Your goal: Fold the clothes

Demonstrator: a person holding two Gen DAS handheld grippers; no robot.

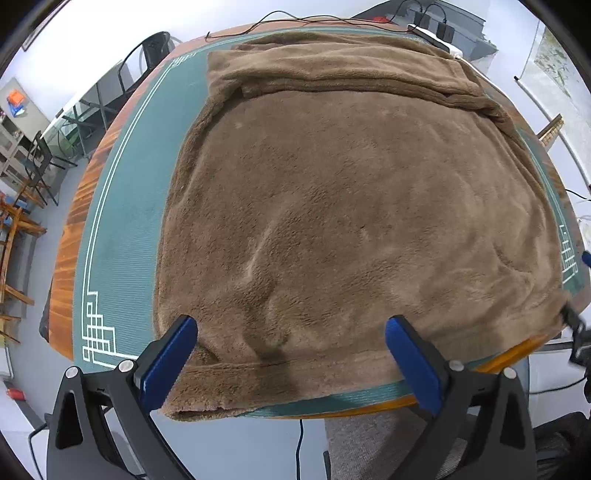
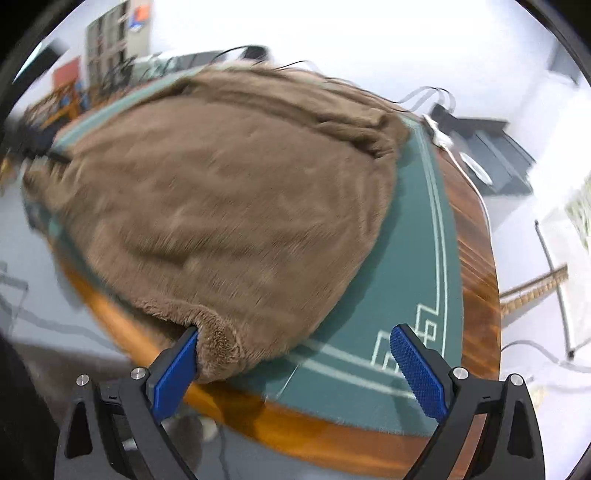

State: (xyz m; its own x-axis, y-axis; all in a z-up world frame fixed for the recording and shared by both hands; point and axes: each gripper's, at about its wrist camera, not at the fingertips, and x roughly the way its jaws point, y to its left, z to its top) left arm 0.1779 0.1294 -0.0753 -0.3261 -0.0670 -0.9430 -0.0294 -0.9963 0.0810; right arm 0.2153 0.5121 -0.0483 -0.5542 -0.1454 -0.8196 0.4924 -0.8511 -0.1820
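Observation:
A brown fleece garment lies spread over a green mat on a wooden table. Its far part is folded into a band. My left gripper is open, its blue fingers apart over the garment's near hem at the table's front edge. My right gripper is open at the garment's near right corner; its left finger touches that corner and the right finger hangs over the mat. The right wrist view is motion-blurred. The right gripper also shows at the far right edge of the left wrist view.
A white power strip with black adapters and cables lie at the table's far edge. The wooden table rim runs under my right gripper. Chairs and shelves stand to the left. A grey seat sits below the front edge.

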